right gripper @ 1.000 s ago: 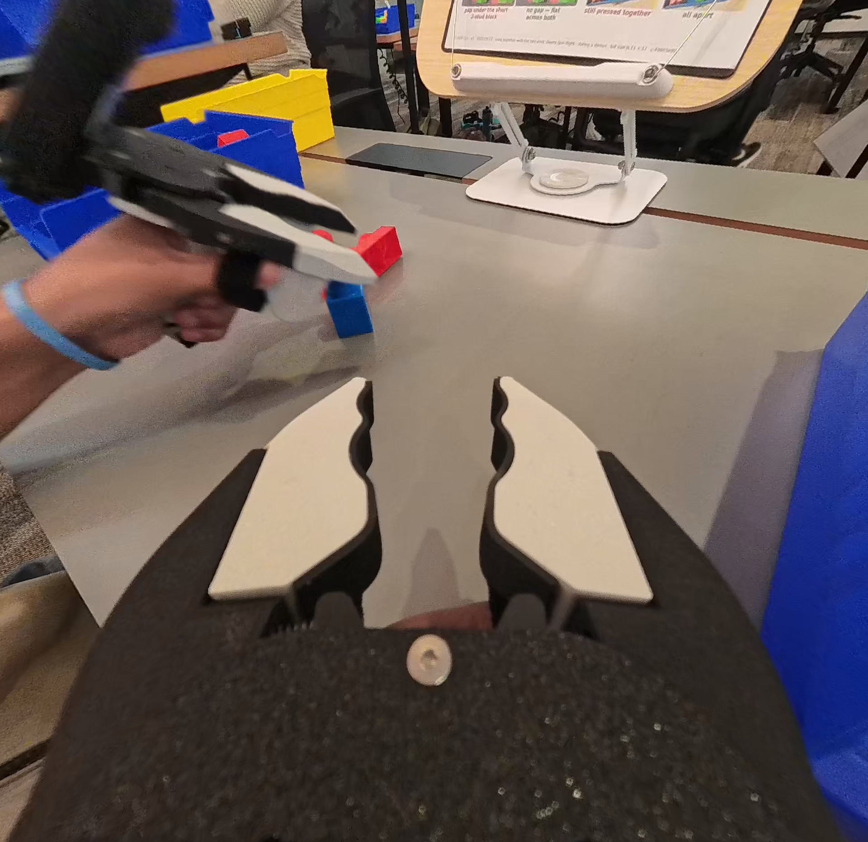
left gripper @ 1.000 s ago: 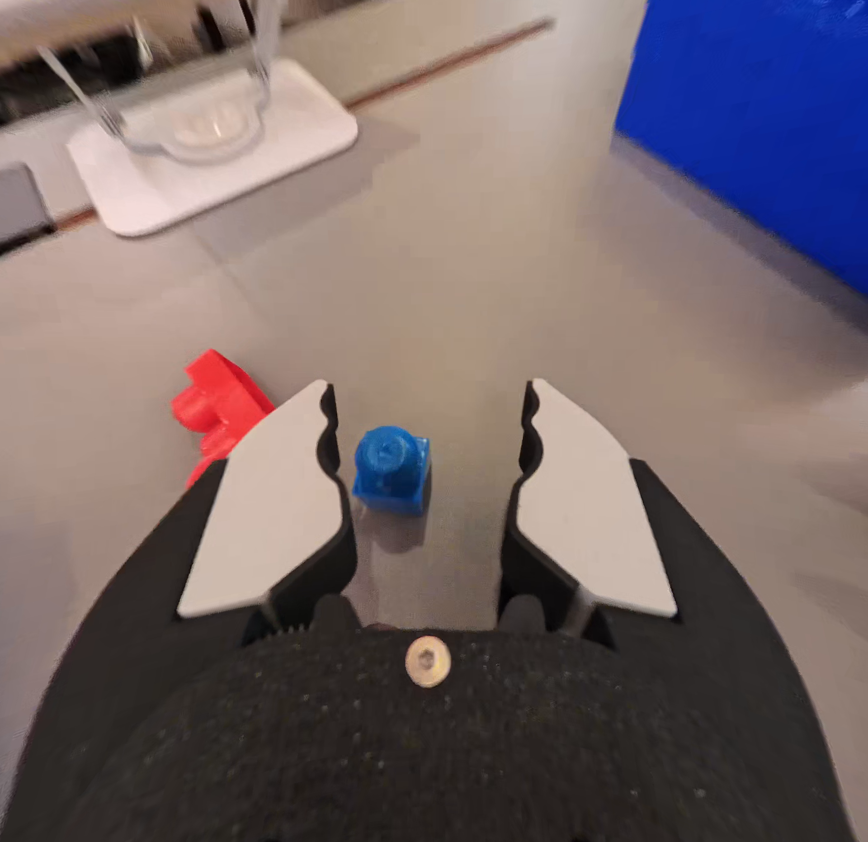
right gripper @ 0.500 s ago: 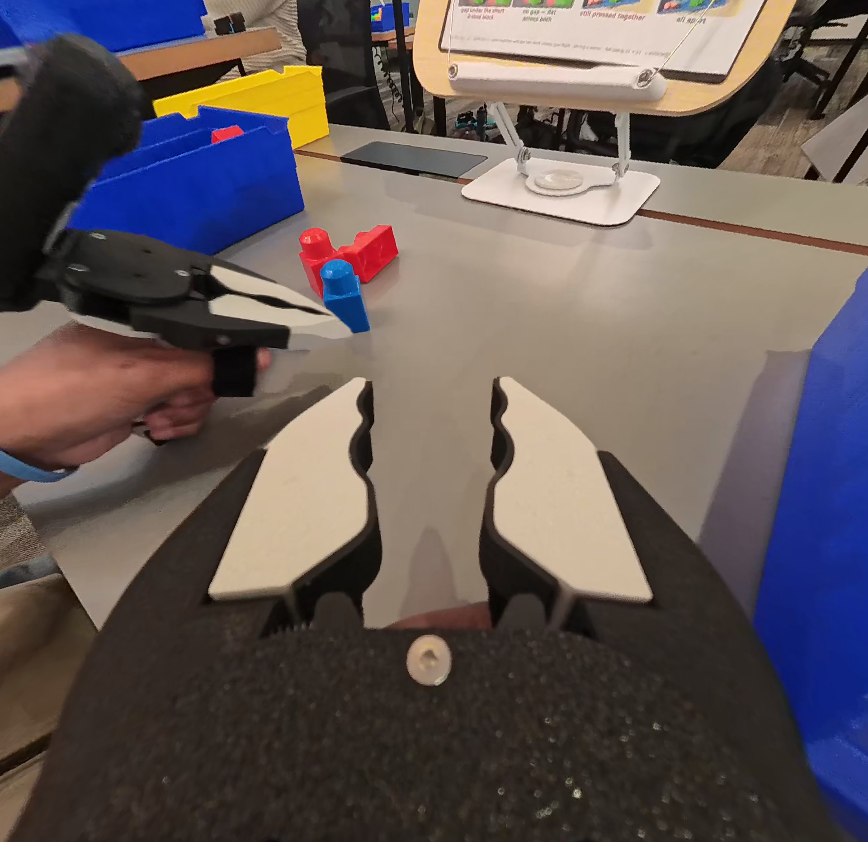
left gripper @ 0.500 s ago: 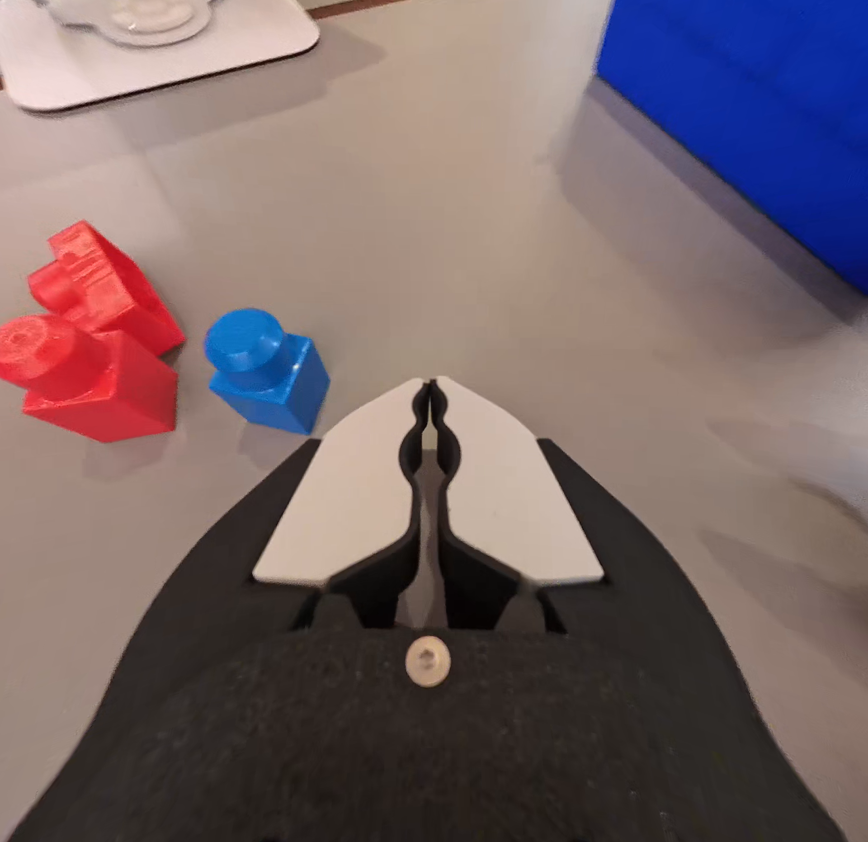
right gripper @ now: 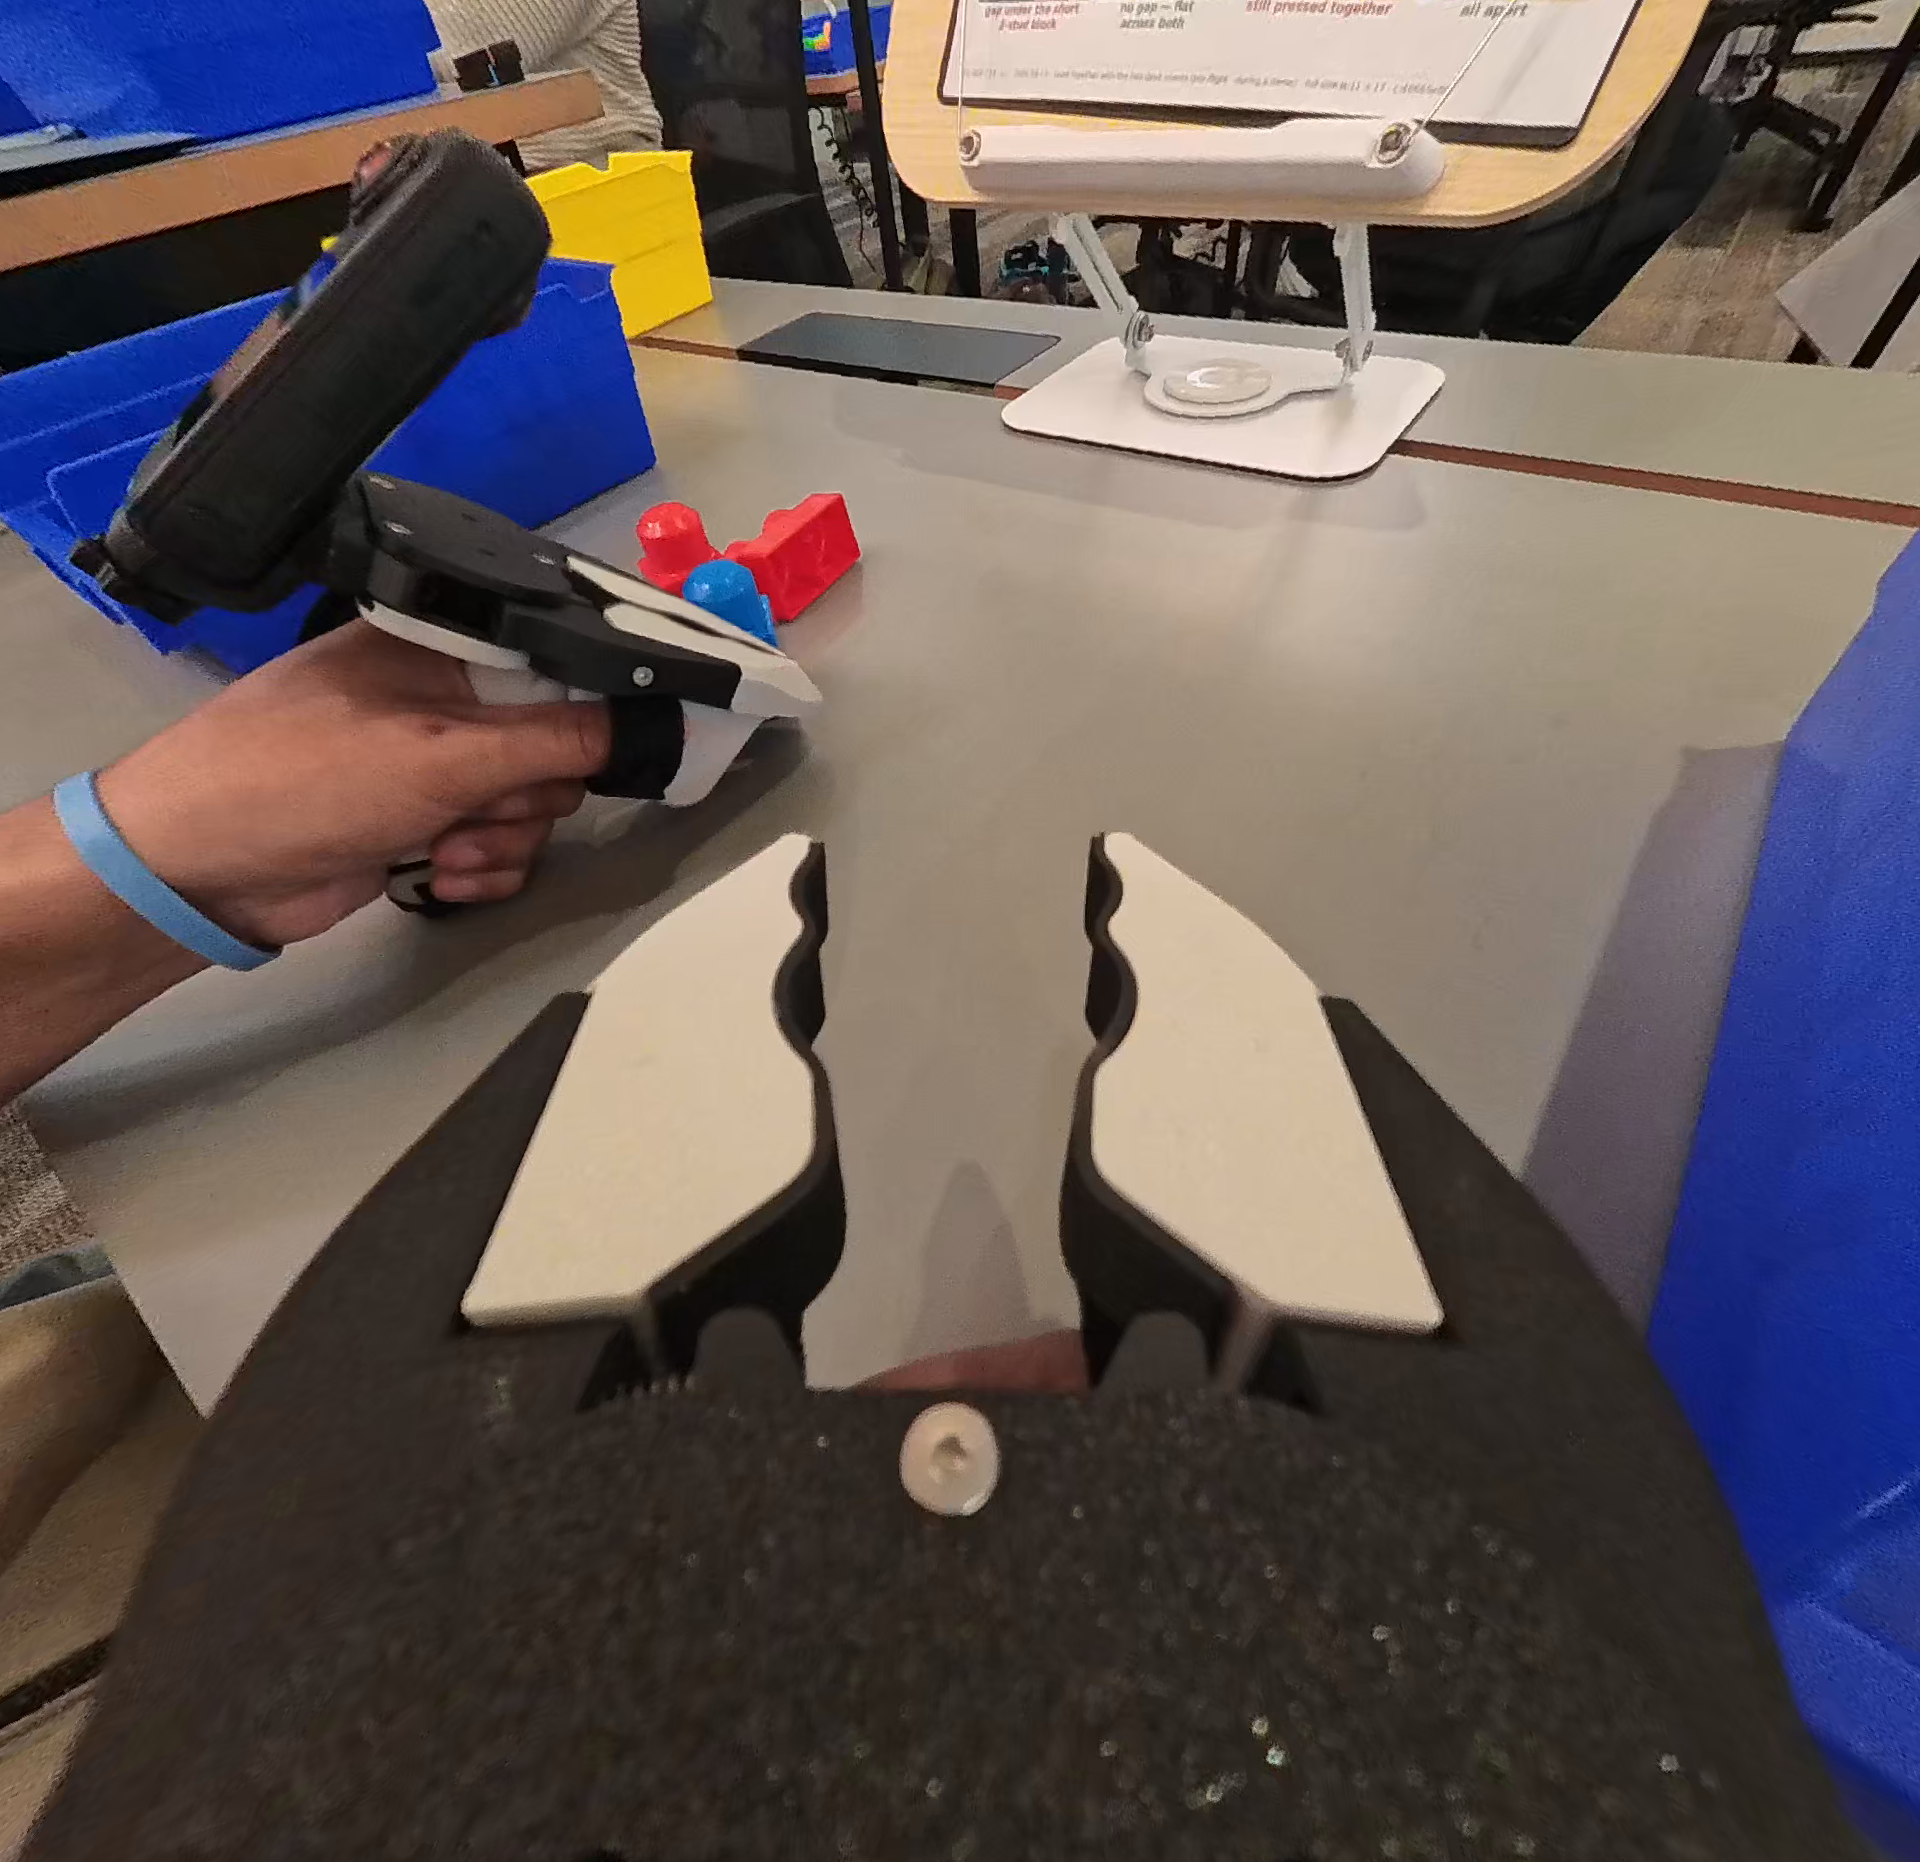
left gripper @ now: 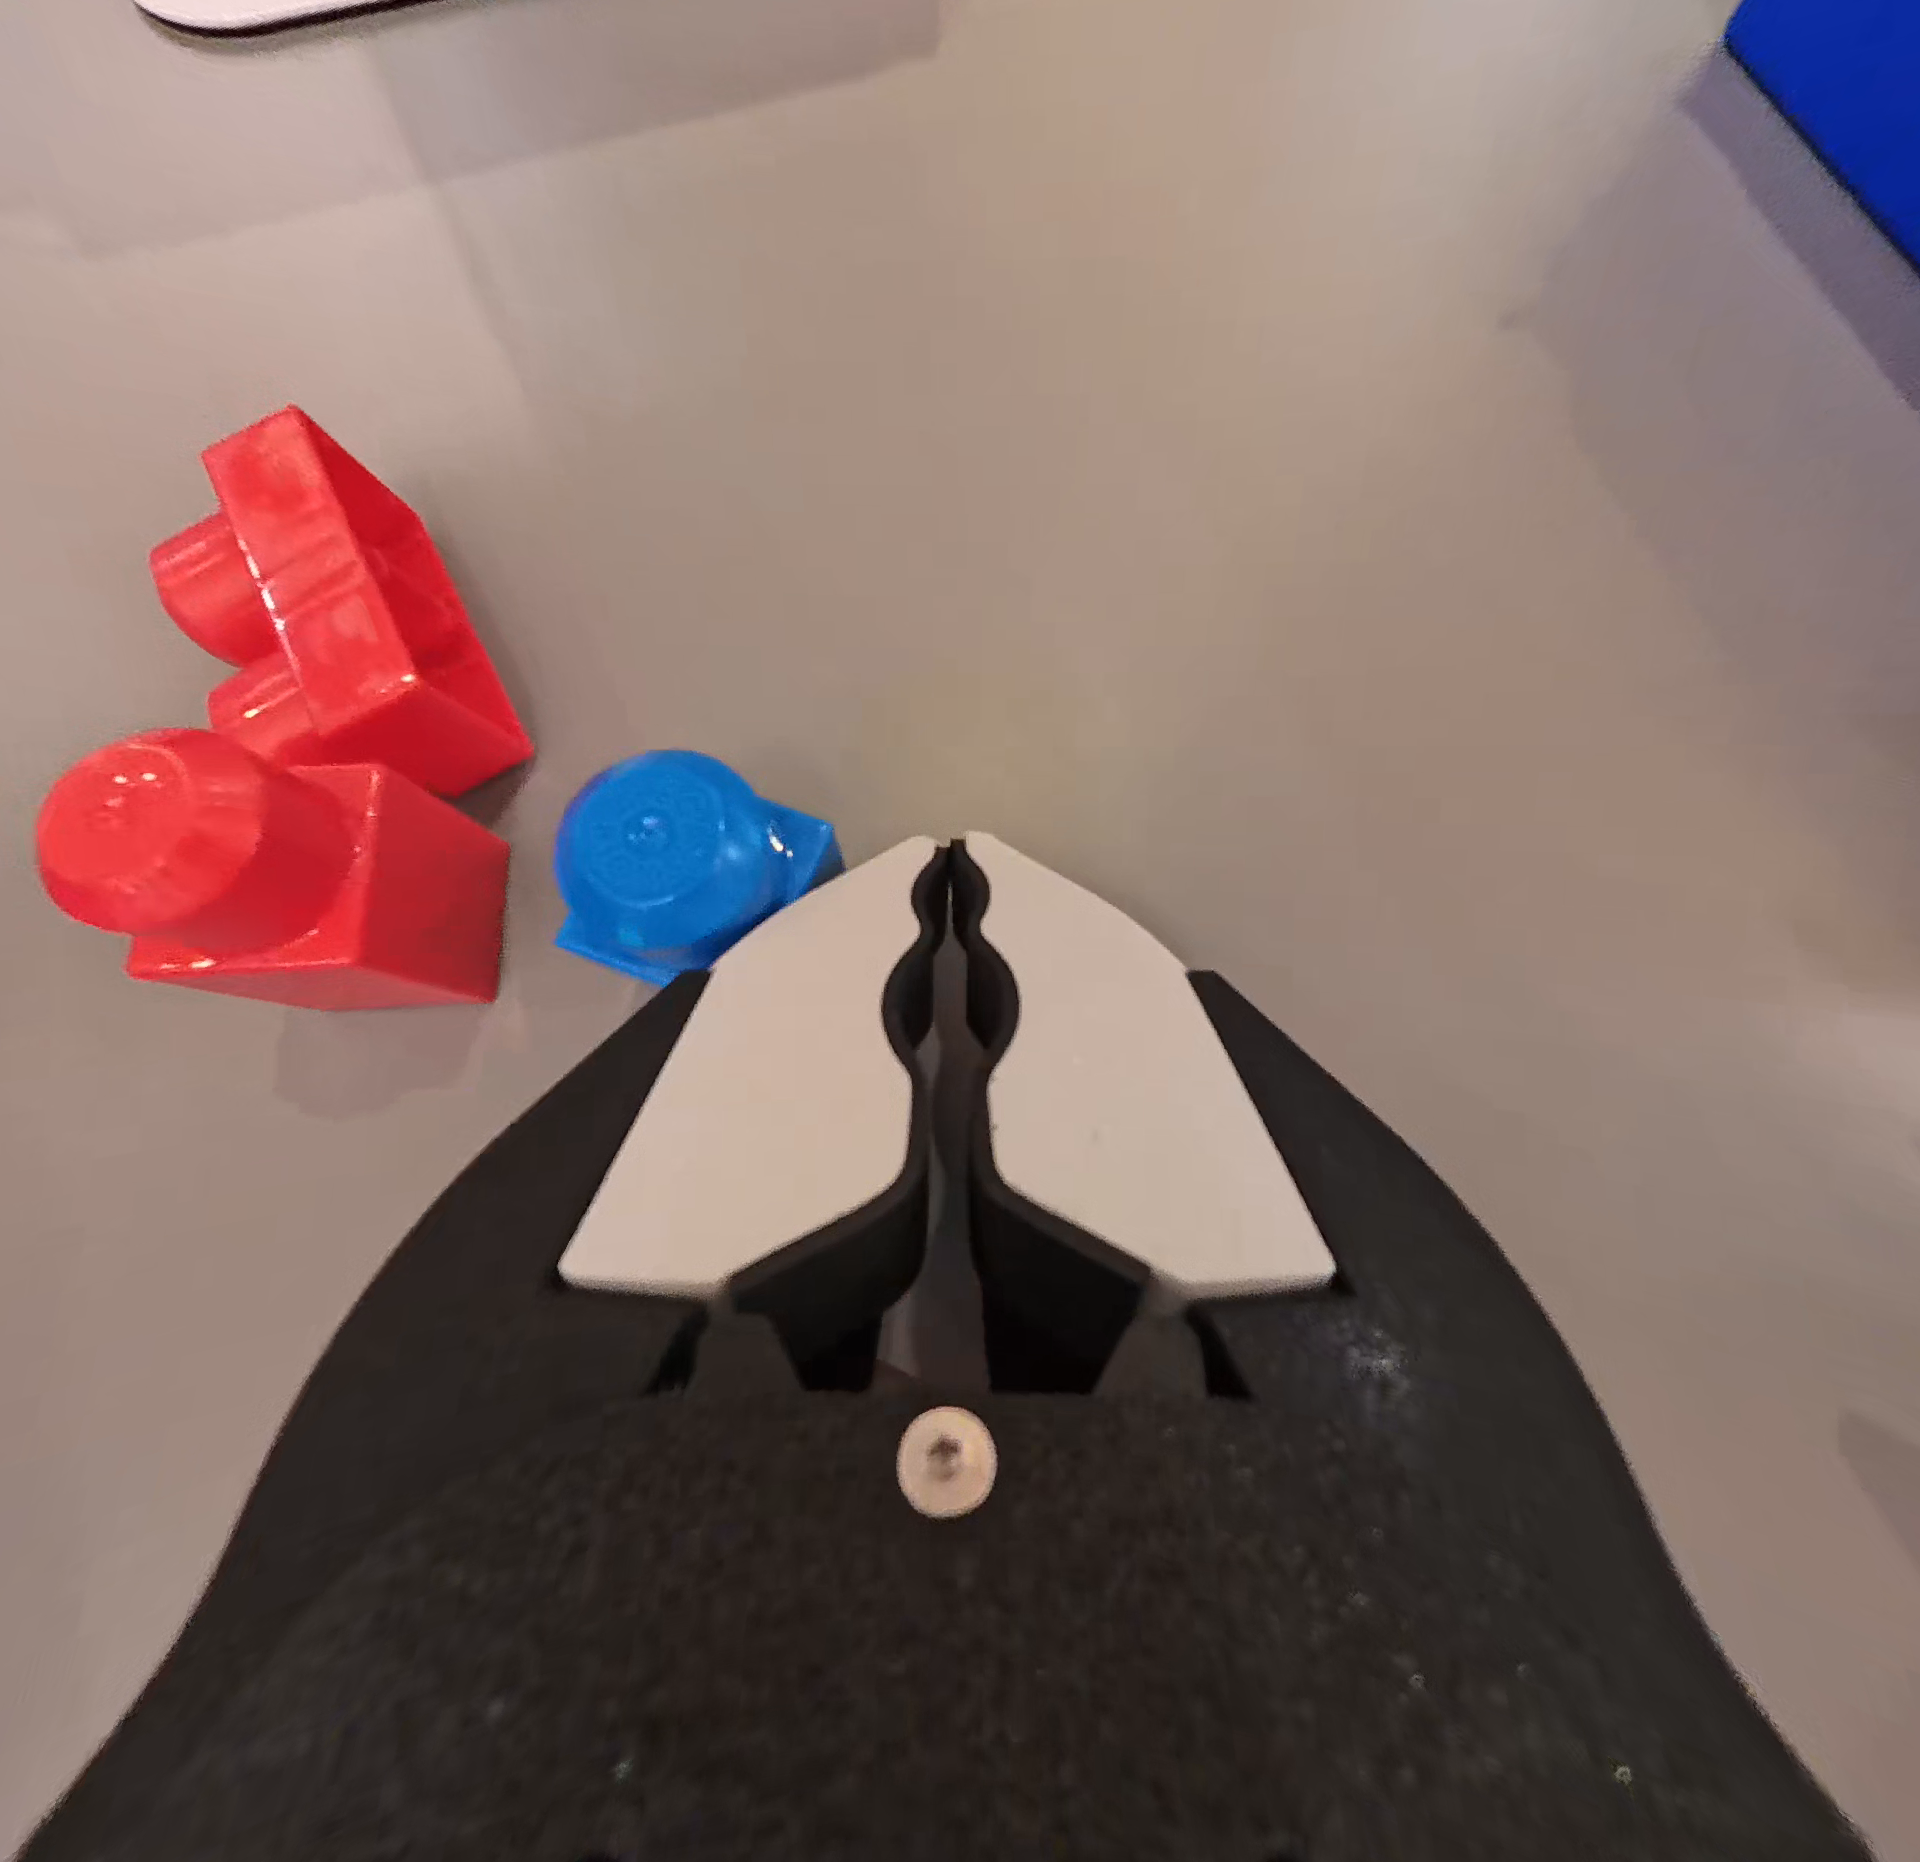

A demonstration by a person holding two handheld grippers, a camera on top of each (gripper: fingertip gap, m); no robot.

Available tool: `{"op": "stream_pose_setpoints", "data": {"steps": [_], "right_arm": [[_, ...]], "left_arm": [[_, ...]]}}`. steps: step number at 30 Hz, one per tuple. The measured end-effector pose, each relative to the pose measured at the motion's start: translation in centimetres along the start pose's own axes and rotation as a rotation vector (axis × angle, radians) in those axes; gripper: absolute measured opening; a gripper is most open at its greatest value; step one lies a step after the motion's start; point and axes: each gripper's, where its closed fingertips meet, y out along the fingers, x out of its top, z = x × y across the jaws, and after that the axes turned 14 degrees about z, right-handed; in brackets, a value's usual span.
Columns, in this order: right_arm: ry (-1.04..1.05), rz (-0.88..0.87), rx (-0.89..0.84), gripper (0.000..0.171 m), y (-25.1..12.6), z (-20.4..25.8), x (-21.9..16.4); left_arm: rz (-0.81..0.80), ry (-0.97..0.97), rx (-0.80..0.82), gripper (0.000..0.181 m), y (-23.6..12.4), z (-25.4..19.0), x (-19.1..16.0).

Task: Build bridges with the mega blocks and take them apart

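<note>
Grey and mostly bare, the table (right gripper: pixel 1299 690) carries just 3 loose blocks, with a blue bin (right gripper: pixel 540 410) at its left edge and a white stand (right gripper: pixel 1226 399) farther back. No bridge is seen anywhere: the pieces lie apart, so either a build has not begun or a take-apart is finished; which one cannot be told. A 1-stud red block (left gripper: pixel 312 898) is seen upright, a 2-stud red block (left gripper: pixel 343 607) is tipped on its side just behind it, touching or nearly so, and a 1-stud blue block (left gripper: pixel 665 867) is set just beside them. The left gripper (left gripper: pixel 951 856) is held low next to the blue block, its fingers pressed together on nothing. The right gripper (right gripper: pixel 956 867) is kept well back over bare table, its fingers spread wide and empty. Judged from this, all stacking is left to be done: 2 supports have to be stood apart and the long red piece pressed across them.
</note>
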Motion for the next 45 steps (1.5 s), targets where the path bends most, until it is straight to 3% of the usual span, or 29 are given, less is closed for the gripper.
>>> {"op": "stream_pose_setpoints", "data": {"steps": [22,26,28,29,31,36,45], "right_arm": [[0.015,0.011,0.0,0.047,0.4,-0.6,-0.5],[0.013,0.013,0.0,0.047,0.4,-0.5,-0.6],[0.015,0.014,-0.002,0.047,0.4,-0.7,-0.7],[0.018,0.013,-0.003,0.047,0.4,-0.7,-0.7],[0.023,0.013,0.001,0.047,0.5,-0.8,-0.7],[0.012,0.023,0.011,0.047,0.8,-0.1,-0.9],[0.01,0.014,-0.005,0.047,0.4,-0.4,-0.6]], "left_arm": [[-0.065,-0.144,0.047,0.0,-0.5,3.9,1.3],[-0.113,-0.118,-0.03,0.0,-2.7,3.0,1.0],[-0.187,-0.088,0.013,0.0,-4.8,4.2,0.7],[-0.212,-0.083,0.066,0.003,-5.8,5.4,0.4],[-0.201,-0.066,0.119,0.032,-6.5,7.3,-0.3],[-0.071,-0.124,0.026,0.088,-3.9,8.2,-1.6],[-0.027,-0.06,0.006,0.097,-1.1,7.3,-0.3]]}}
